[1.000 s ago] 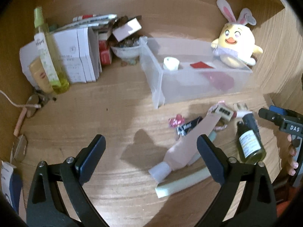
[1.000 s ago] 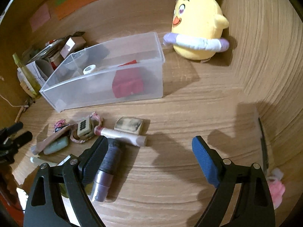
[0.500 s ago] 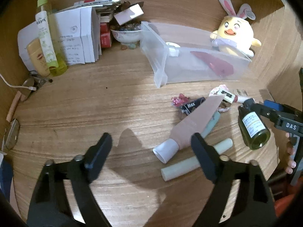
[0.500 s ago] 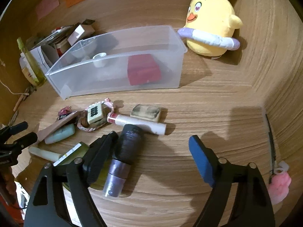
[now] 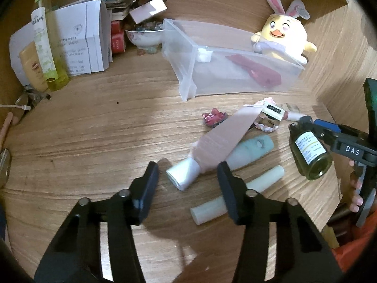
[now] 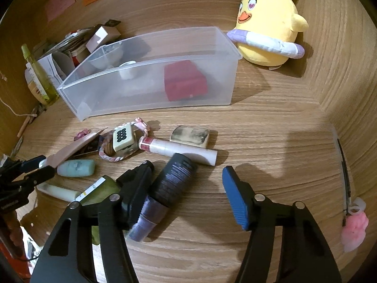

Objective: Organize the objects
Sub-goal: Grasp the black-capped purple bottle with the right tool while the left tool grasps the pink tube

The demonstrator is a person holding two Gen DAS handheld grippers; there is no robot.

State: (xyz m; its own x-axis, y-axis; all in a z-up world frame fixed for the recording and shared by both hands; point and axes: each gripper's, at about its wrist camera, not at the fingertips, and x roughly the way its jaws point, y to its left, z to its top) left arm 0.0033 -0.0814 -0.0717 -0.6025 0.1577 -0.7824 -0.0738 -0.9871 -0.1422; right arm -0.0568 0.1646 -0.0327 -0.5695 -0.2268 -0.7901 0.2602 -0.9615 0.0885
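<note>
Left gripper is hanging over the table, jaws apart and just narrowing, straddling the white cap of the pink tube; pads not touching it. Right gripper is also standing apart, jaws just closing in, with the dark bottle lying between them beside the left pad; contact cannot be told. The clear bin is sitting behind the clutter, holding a red box. The green bottle is lying right of the tube.
</note>
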